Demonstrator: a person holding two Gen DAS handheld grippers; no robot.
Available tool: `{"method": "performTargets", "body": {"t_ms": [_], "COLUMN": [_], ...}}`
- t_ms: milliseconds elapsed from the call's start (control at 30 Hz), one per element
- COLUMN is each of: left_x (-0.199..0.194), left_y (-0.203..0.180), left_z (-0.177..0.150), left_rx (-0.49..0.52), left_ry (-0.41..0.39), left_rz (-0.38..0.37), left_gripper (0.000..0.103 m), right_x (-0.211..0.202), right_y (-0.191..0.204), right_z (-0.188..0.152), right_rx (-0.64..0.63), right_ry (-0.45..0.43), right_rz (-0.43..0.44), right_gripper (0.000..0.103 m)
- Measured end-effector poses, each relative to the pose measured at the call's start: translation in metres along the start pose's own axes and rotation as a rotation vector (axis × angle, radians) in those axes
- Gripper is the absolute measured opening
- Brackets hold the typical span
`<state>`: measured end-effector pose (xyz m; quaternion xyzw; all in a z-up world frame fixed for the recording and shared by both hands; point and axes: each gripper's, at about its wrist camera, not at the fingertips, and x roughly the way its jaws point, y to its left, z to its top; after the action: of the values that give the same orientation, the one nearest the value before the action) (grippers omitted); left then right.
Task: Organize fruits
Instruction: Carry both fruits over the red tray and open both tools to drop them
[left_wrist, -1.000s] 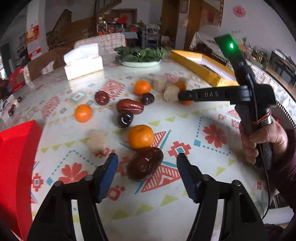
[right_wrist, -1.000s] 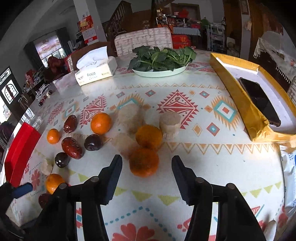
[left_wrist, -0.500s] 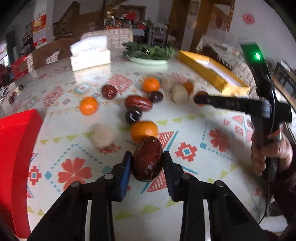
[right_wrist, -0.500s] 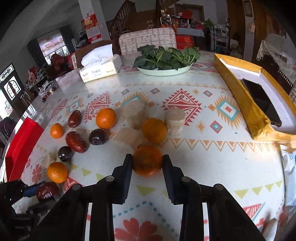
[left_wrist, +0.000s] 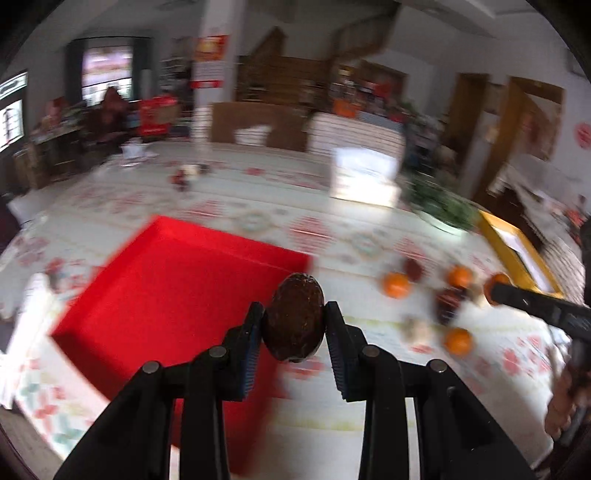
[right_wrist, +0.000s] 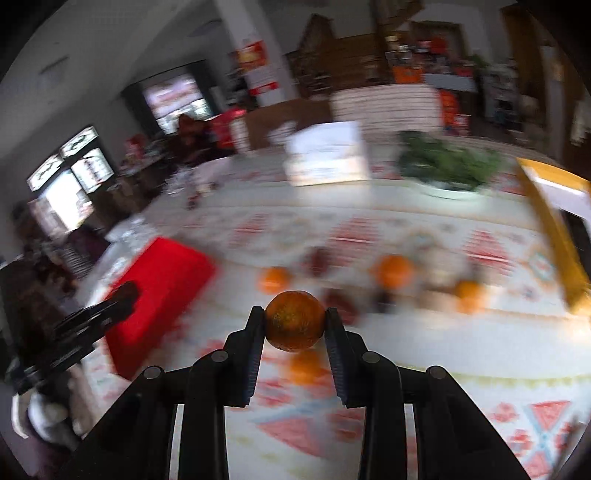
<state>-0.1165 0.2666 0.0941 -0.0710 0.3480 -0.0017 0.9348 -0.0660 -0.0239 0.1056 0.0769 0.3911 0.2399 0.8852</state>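
The left gripper (left_wrist: 294, 322) clamps a dark brown date (left_wrist: 294, 321) above the near corner of the red box (left_wrist: 177, 280); the right gripper (right_wrist: 294, 322) pinches an orange (right_wrist: 294, 319) over the patterned tablecloth (right_wrist: 461, 354). Loose oranges (right_wrist: 394, 271) and dark fruits (blurred) lie scattered beyond; a tissue box (right_wrist: 327, 155) and plate of greens (right_wrist: 448, 166) stand farther back.

Counter cover: white patterned cloth with red motifs (right_wrist: 461, 354), blurred.
Tissue box: white cardboard box (right_wrist: 327, 155), at 12 o'clock on the counter.
Greens: white plate of dark leafy greens (right_wrist: 448, 168), at 1 o'clock, beside the tissue box.
Tray: yellow-rimmed flat box (right_wrist: 550, 225), at 3 o'clock.
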Motion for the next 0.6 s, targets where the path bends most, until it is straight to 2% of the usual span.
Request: {"method": "performTargets", "body": {"t_ms": [67, 200, 267, 367, 500, 600], "left_x": [0.001, 0.014, 0.024, 0.035, 0.039, 0.040], "left_y": [0.029, 0.070, 0.089, 0.110, 0.127, 0.137], "left_z": [0.005, 0.006, 0.001, -0.006, -0.014, -0.016], "left_rx": [-0.038, -0.099, -0.147, -0.202, -0.249, -0.275], "left_ry": [0.001, 0.029, 0.053, 0.079, 0.089, 0.082], "left_rz": [0.071, 0.144, 0.146, 0.144, 0.127, 0.121], "left_gripper": [0.032, 0.032, 0.032, 0.032, 0.032, 0.033], "right_x": [0.019, 0.065, 0.095, 0.132, 0.174, 0.188], "right_y": [0.033, 0.098, 0.131, 0.162, 0.187, 0.196], "right_z": [0.007, 0.011, 0.007, -0.001, -0.014, -0.017], "right_rx": [-0.017, -0.090, -0.135, -0.157, -0.185, -0.212], "right_ry": [0.033, 0.098, 0.143, 0.206, 0.264, 0.282], "right_rz": [0.082, 0.172, 0.202, 0.224, 0.217, 0.201], "right_gripper": [0.035, 0.035, 0.035, 0.035, 0.035, 0.037]}}
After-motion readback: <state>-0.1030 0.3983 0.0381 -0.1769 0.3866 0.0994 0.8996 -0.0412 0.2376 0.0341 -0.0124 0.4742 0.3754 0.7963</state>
